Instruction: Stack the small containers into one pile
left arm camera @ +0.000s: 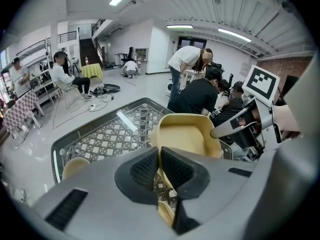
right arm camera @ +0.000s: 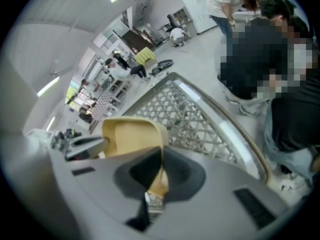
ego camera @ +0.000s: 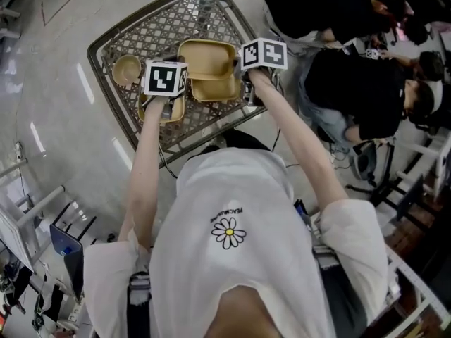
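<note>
- Left gripper (left arm camera: pixel 160 156) and right gripper (right arm camera: pixel 161 166), fingers clenched on opposite rims of one square tan container (ego camera: pixel 206 58), hold it over the lattice table (ego camera: pixel 162 27).
- Apparently mid-carry. Next, the container wants lowering squarely into the second tan container (ego camera: pixel 218 90) beside it, with both grips released together.

Your left tool (left arm camera: pixel 159 157) and right tool (right arm camera: pixel 161 165) flank the container (ego camera: pixel 206 56) over the worktop (ego camera: pixel 151 30). A bowl (ego camera: pixel 127 69) sits on its left part.
</note>
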A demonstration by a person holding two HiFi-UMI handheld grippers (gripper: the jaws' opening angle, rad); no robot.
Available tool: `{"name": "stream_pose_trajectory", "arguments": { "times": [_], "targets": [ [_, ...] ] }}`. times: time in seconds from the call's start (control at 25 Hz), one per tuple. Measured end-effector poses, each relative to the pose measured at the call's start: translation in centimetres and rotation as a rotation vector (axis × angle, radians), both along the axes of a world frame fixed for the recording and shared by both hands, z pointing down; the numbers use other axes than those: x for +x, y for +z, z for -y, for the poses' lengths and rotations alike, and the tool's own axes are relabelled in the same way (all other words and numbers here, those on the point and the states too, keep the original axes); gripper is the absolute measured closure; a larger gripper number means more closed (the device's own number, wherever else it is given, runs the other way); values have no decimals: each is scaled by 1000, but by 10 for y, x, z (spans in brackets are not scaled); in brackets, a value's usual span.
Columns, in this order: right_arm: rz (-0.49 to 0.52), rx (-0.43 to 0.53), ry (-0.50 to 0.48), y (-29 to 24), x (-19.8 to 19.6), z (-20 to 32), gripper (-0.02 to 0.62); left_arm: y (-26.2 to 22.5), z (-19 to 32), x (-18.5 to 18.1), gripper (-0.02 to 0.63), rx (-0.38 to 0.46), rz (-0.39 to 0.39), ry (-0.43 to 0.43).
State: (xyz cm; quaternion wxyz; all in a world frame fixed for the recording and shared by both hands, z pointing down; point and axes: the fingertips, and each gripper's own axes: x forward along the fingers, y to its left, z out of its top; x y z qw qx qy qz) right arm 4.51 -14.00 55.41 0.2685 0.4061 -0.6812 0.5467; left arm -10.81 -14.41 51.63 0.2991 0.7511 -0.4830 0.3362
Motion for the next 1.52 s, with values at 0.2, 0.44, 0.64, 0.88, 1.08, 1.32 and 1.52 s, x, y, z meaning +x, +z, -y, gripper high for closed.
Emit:
{"name": "stream_pose_trajectory", "arguments": {
  "times": [0.2, 0.44, 0.64, 0.88, 1.08, 1.32, 1.52],
  "targets": [
    [-46, -2, -18, 6, 10, -10, 560, 10, -15, 9, 565, -32, -12, -3],
    [-105, -8, -45, 17, 25, -23, 560, 34, -37, 21, 563, -119, -38, -24],
    [-138, -12, -84, 24, 33, -34, 560, 56, -59, 29, 565, -199, -47, -41],
    [-140, -81, -133, 38, 31, -45, 558, 77, -75, 27, 565, -275, -58, -62],
    [-133, -132, -136, 49, 32, -57, 558, 86, -86, 27, 565, -316, -53, -67],
    [-153, -168, -151, 60, 32, -61, 558, 99, -89, 28, 565, -364, -57, -62],
    [-167, -203, -156, 70, 33, -63, 560, 108, -90, 29, 565, -399, -55, -54]
  ]
}}
